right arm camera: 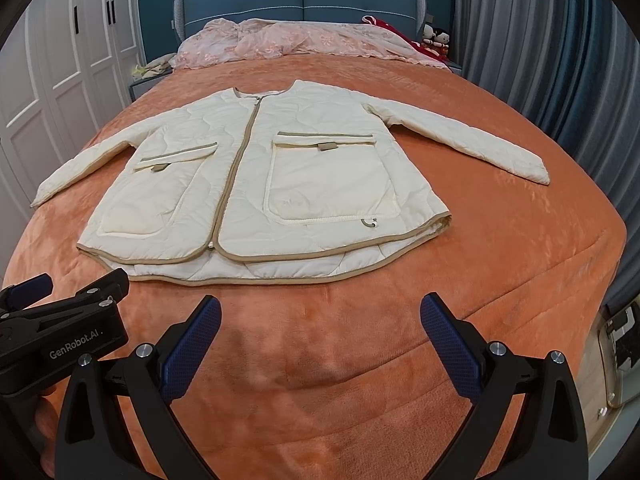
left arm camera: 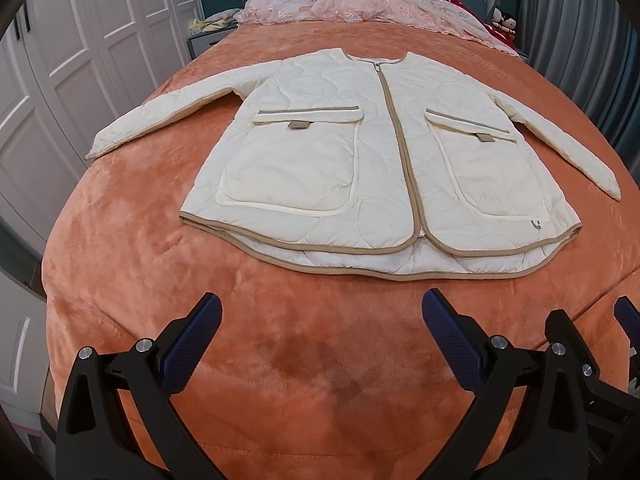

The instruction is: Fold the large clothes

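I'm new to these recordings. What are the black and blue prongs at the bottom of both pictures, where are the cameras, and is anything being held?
No robot arm here: a person holds one set of tongs in each hand, with a fisheye camera on each looking along its fingers. One picture comes from the left tongs, the other from the right tongs. Both are open and hold nothing. In the right view the left tongs also show at the lower left. On the orange bedspread a cream quilted jacket lies flat, zipped, sleeves spread, not yet folded.
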Motion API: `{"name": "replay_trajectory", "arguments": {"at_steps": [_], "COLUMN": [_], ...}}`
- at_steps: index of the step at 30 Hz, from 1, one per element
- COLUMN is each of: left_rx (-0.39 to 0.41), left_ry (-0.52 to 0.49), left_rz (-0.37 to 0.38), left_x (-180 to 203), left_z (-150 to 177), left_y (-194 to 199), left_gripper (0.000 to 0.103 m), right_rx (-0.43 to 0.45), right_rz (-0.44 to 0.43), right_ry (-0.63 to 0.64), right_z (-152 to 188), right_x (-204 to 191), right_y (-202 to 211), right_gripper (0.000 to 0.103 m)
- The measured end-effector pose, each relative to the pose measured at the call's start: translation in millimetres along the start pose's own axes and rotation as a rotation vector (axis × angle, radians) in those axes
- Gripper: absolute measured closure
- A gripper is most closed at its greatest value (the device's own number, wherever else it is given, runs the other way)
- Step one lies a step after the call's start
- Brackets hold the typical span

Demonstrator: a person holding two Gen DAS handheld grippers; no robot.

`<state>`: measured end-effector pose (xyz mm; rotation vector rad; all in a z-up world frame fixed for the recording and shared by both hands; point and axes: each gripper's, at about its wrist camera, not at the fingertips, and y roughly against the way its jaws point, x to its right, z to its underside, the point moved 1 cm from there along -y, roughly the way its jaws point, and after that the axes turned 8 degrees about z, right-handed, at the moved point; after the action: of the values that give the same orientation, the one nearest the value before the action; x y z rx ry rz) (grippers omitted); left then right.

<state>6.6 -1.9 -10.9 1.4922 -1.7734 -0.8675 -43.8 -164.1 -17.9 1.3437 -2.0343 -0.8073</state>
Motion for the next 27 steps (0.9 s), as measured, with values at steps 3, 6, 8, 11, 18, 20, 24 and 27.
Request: {"name": "replay_trajectory", "arguments": {"at_steps": [3, 6, 8, 11, 18, 20, 24, 27], "left_rx": [0.001, 0.001, -0.001, -0.001, -0.018, -0.019, -0.020, -0.019], "left_ry": [-0.001, -0.001, 0.001, 0.002, -0.003, -0.001, -0.002, -0.002], "left_rz": [0.000, 0.000, 0.001, 0.002, -0.005, -0.006, -0.009, -0.011], "left_x": [0.5, 1.2, -0.3, 0.3, 0.9, 0.5, 0.0, -0.1], "left_z": [0.8, 2.0, -0.2, 0.7, 1.7, 2.0, 2.2, 2.4], "left_y": [-0.7, -2.0, 0.0, -0.4, -2.0, -2.2, -2.0, -1.7], "left_gripper": [0.005, 0.005, 0.005, 0.005, 0.005, 0.005, 0.005, 0.005], "right_rx": [0.000, 0.000, 0.000, -0.002, -0.002, -0.002, -0.003, -0.003], "right_rz": [0.000, -0.001, 0.000, -0.001, 0.000, 0.001, 0.001, 0.001], "right_ry": [-0.001, 0.000, 0.000, -0.001, 0.000, 0.000, 0.001, -0.001], "right_z": [0.5, 0.0, -0.1, -0.2, 0.9, 0.2, 0.6, 0.1], "right_x": [-0.5, 0.0, 0.0, 0.1, -0.6, -0.3, -0.8, -0.5], "right_y": [0.0, 0.4, 0.6, 0.7, -1.8, -1.5, -2.0, -1.2], "right_gripper": [0.005, 0.005, 0.005, 0.005, 0.005, 0.005, 0.005, 0.005]}}
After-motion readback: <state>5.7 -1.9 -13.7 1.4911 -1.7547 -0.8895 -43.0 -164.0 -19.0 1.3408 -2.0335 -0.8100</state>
